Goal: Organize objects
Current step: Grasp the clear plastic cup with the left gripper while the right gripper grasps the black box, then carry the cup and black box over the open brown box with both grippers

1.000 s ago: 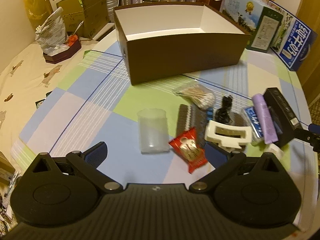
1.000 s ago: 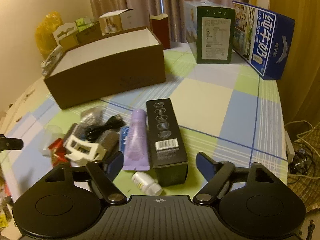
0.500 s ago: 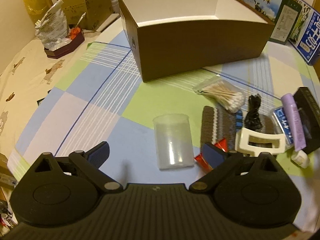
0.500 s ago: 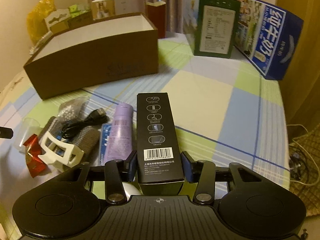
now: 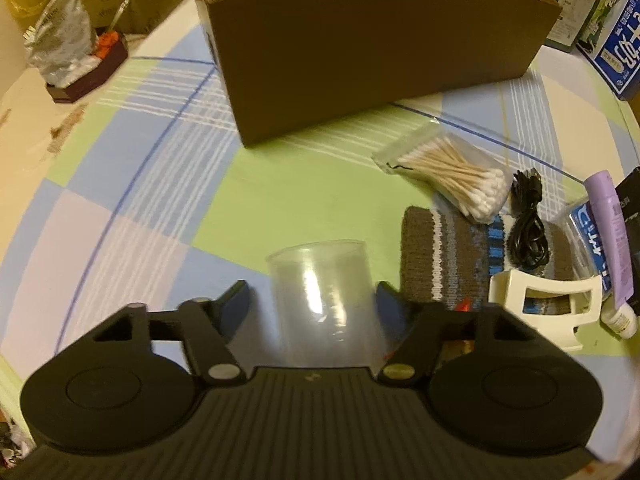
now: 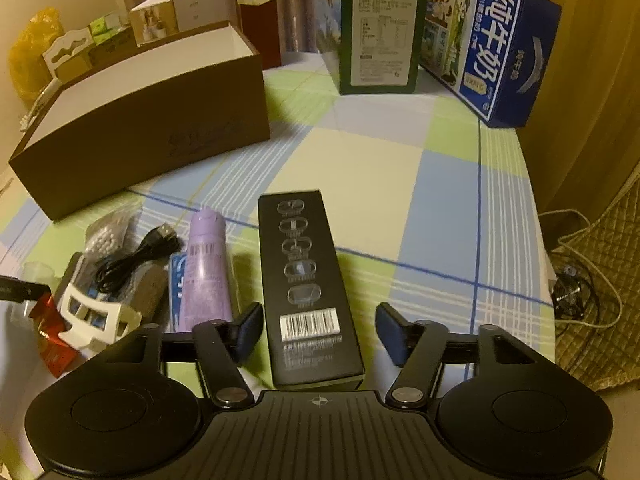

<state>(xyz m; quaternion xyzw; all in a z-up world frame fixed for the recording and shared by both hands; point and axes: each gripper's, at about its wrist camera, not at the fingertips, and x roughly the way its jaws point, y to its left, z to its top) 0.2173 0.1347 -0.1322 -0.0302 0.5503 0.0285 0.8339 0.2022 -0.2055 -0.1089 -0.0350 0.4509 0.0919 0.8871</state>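
early in the job, by the look of it: brown box [image 6: 152, 120] open at the back of the desk [image 6: 360, 168], white inside showing, nothing seen in it from the right wrist view, though the floor of it is mostly hidden. everything else lying loose in front of it.

left tool [image 5: 312, 304] spread wide, one finger either side of the clear plastic cup [image 5: 324, 288], small gaps on both sides, no grip yet. right tool [image 6: 318, 330] likewise wide, straddling the near end of the long black carton [image 6: 304, 276], flat on the cloth, fingers apart from its sides.

left to sort: bag of cotton swabs [image 5: 452, 176], coiled black cable [image 5: 528, 224] on a striped knitted piece [image 5: 444, 256], purple tube [image 6: 206, 264], white plastic holder [image 5: 548, 304], small white bottle [image 5: 622, 318], red packet [image 6: 50, 332]. likely next: closing on cup and carton, then lifting toward the box.

desk covered in a checked cloth of green, blue and pale squares. blue milk case [image 6: 500, 48] and green carton [image 6: 380, 32] at the far edge, small cardboard boxes and a yellow bag behind, curtains beyond, cables on the floor at right. warm, dim light.
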